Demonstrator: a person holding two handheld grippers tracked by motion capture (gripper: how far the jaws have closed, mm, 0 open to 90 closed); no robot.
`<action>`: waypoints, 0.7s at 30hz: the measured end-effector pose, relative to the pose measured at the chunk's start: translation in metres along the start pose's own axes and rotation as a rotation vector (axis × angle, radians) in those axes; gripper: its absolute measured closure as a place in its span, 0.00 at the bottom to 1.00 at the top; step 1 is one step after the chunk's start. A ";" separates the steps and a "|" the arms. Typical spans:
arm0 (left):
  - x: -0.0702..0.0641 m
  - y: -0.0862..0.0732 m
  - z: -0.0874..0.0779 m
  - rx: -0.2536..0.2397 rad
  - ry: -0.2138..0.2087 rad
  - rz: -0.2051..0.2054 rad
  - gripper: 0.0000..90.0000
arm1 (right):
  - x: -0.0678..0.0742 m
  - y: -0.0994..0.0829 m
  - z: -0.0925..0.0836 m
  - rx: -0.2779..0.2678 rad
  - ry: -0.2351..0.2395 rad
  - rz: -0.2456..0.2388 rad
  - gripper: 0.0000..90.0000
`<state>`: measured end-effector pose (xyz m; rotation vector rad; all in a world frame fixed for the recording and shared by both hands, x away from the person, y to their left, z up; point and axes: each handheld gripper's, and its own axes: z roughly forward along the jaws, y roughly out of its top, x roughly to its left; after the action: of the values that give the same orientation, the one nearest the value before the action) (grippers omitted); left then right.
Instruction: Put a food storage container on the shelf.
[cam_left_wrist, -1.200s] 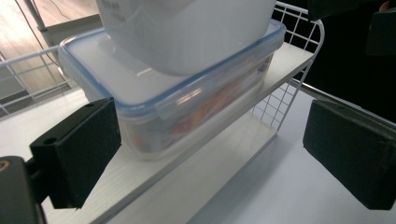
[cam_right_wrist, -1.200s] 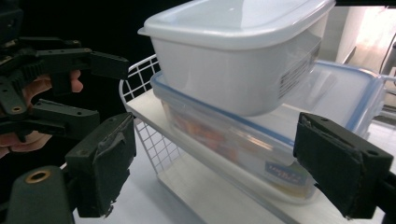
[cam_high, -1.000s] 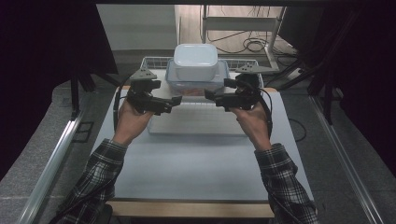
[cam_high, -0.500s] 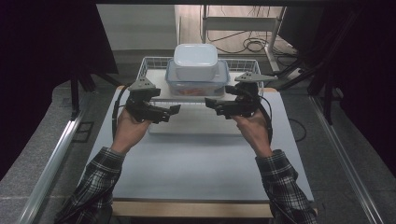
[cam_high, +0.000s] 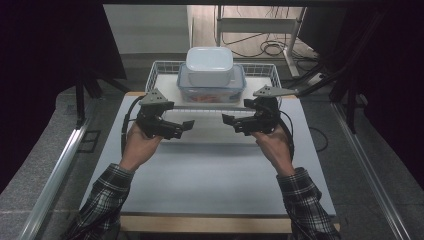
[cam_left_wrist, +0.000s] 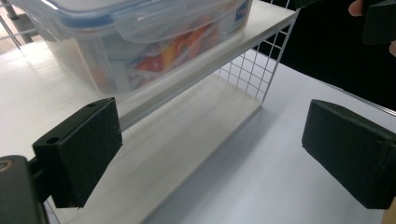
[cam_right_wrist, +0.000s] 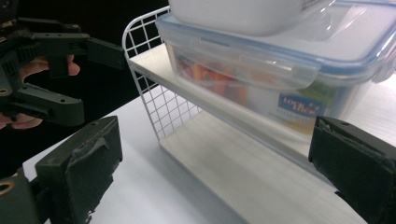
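The lower tier of the white wire-sided 2-tier shelf rack (cam_high: 165, 70) is mostly hidden in the high view by its upper board. On that board sits a clear plastic lidded food container with blue seal (cam_high: 211, 89); its colourful contents are hard to make out. An opaque white tub (cam_high: 210, 65) is stacked on it. Just in front, the left gripper (cam_high: 189, 124) is spread wide, nothing between its pads. The right gripper (cam_high: 227, 120), its jaws just opened, is also spread and empty, over the pale smooth table (cam_high: 210, 175).

Mat and clutter
A pale grey rectangular table mat (cam_high: 210, 175) lies beneath both pairs of jaws; tangled black floor cables (cam_high: 260, 48) lie well beyond them.
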<state>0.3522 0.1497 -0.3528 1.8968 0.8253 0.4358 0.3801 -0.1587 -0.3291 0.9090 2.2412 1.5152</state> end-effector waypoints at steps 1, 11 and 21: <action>0.000 -0.001 0.000 0.001 0.002 -0.001 0.05 | 0.000 -0.002 -0.001 0.001 0.000 -0.003 0.03; -0.003 -0.016 -0.002 0.012 -0.009 -0.012 0.05 | 0.001 -0.015 -0.005 0.011 0.013 0.003 0.03; -0.007 -0.034 -0.004 0.029 -0.008 -0.027 0.05 | 0.008 -0.028 -0.007 0.023 0.014 -0.008 0.03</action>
<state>0.3329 0.1565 -0.3806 1.9104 0.8549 0.4021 0.3603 -0.1659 -0.3508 0.8981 2.2737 1.5001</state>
